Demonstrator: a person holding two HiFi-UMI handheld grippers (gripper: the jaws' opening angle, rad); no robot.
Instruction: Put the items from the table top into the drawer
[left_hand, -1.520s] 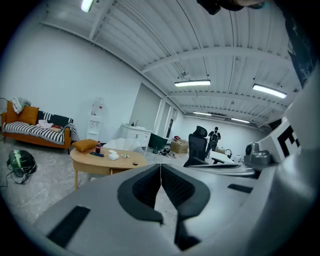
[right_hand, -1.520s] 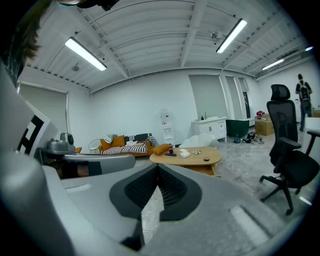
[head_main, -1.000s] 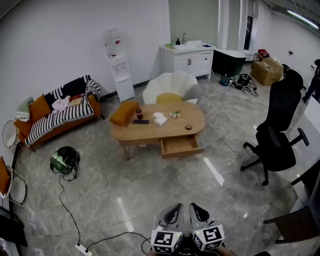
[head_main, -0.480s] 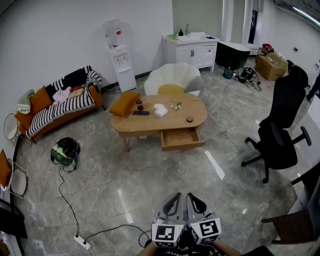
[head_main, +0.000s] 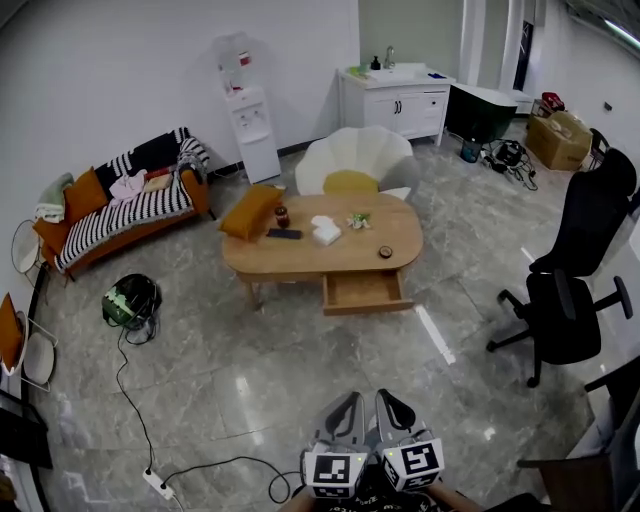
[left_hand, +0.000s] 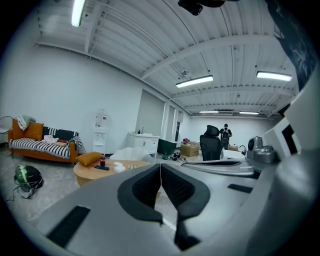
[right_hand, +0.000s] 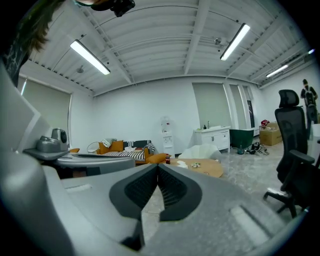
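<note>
- The left gripper (head_main: 347, 408) is at the bottom edge of the head view. Its jaws are pressed together with nothing between them, as its own view shows.
- The right gripper (head_main: 392, 406) sits just beside it, almost touching. Its jaws are closed as well and hold nothing.
- Both grippers point across the grey tiled floor (head_main: 300, 370) toward the table (head_main: 300, 262), which is well apart from them.
- A black cable (head_main: 215, 467) loops on the floor just left of the grippers and runs to a power strip (head_main: 155, 484).
- The table is an oval wooden one. Its drawer (head_main: 363, 291) is pulled open on the near side and looks bare inside.
- The items are on the table top:
  - a dark red bottle (head_main: 282, 216) stands upright toward the left;
  - a flat black slab (head_main: 284, 234) lies just in front of it;
  - a white box (head_main: 325, 232) is near the middle;
  - a small greenish cluster (head_main: 358, 219) is beyond it, too small to make out;
  - a little dark round thing (head_main: 385, 252) is near the front edge, above the drawer.
- An orange cushion (head_main: 249, 210) is at the table's left end.
- A white shell chair (head_main: 360, 160) stands behind the table.
- A striped sofa (head_main: 130, 210) is against the left wall.
- A black office chair (head_main: 575, 295) is to the right.
</note>
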